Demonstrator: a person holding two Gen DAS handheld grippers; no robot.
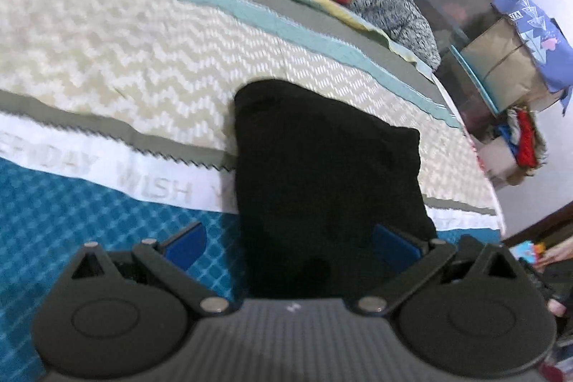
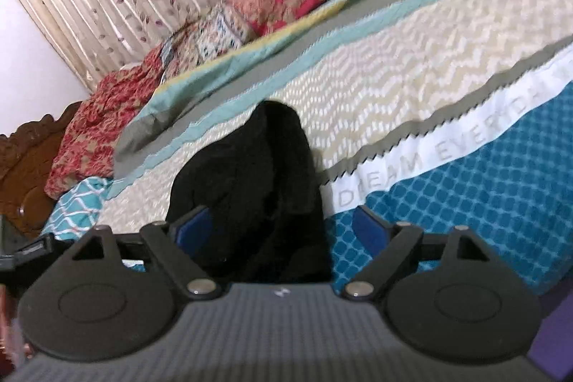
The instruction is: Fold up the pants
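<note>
**Black pants lying between two spread grippers**

We are seeing the folded black pants lying on the bedspread, across its white lettered band. Our left gripper is standing wide open with the pants between its blue pads, unpinched. Our right gripper is gaping equally, the pants nearer its left pad.

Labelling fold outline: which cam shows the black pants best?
Left wrist: the black pants show a flat, cornered outline between the open left tongs. Right wrist shows them blurrier, rounded, their near-left part behind a blue pad.
</note>
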